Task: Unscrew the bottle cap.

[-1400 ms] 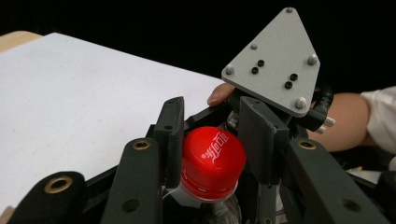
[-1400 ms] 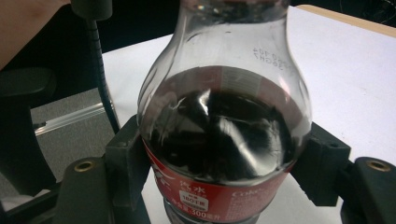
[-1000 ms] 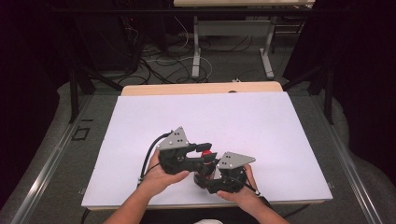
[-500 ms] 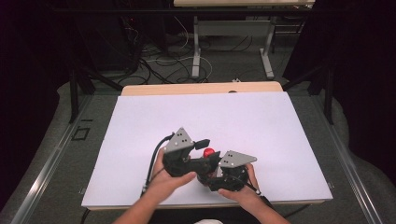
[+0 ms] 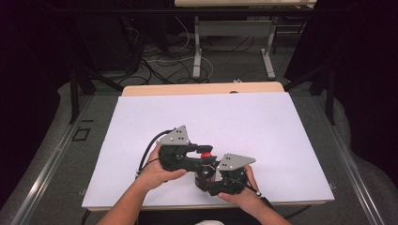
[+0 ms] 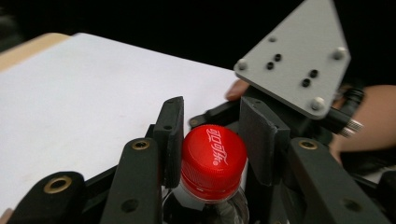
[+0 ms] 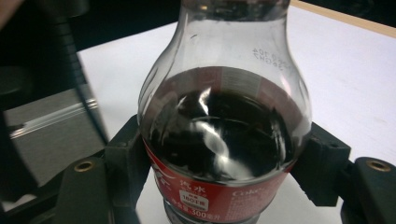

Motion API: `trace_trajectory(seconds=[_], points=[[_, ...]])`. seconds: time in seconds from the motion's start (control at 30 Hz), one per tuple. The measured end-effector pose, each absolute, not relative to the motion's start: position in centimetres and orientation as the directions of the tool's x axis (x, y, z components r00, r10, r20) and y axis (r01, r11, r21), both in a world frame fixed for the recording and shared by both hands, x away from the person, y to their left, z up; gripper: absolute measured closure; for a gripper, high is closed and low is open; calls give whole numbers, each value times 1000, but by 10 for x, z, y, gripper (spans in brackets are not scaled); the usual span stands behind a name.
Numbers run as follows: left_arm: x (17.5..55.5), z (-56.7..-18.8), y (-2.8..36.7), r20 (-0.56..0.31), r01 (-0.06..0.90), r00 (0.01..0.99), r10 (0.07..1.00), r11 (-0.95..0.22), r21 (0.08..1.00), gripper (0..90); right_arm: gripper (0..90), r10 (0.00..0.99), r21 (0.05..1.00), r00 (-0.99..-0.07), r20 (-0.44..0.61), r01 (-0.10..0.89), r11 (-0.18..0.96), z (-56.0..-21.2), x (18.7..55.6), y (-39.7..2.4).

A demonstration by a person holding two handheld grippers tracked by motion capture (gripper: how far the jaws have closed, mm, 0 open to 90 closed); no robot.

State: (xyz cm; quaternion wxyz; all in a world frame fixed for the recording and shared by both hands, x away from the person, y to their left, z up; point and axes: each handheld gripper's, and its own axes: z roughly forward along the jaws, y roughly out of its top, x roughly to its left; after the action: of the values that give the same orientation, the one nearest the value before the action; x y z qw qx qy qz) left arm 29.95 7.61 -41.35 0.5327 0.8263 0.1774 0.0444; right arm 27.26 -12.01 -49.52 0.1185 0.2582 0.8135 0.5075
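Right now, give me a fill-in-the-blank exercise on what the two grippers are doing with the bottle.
1. The left gripper has its fingers around the bottle's red ____.
2. The right gripper clamps the bottle at its red ____.
3. The liquid inside the bottle looks ____ in colour.
4. The table has a ____ top.

Missing words: cap; label; dark; white

The high view looks forward and down from above the person's side, well back from the table (image 5: 244, 117); the left tool's (image 6: 212, 135) camera sits very close, looking along its jaws at the red cap (image 6: 213, 156) toward 1 o'clock; the right tool's (image 7: 224, 163) camera faces the bottle (image 7: 224, 135) at close range; all three views share that bottle and the white table.
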Motion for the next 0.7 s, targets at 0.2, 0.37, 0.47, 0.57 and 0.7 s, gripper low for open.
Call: trace_trajectory(seconds=[0.2,0.37,0.47,0.57,0.7], points=[[271,-418,51,-63,296,764,642,-263,918,622,296,638,884,-770,16,309,351,-495,274,-119],[268,-417,47,-49,295,757,652,-274,915,558,294,641,888,-768,3,296,351,-496,274,-121],[278,-410,59,-93,308,792,603,-264,914,494,293,622,892,-783,20,294,342,-496,275,-123],[300,-402,78,-171,291,911,375,-291,911,438,294,582,893,-811,60,304,331,-495,275,-125],[312,-405,85,-148,224,965,218,-385,895,456,294,534,902,-841,88,295,316,-493,275,-125]])
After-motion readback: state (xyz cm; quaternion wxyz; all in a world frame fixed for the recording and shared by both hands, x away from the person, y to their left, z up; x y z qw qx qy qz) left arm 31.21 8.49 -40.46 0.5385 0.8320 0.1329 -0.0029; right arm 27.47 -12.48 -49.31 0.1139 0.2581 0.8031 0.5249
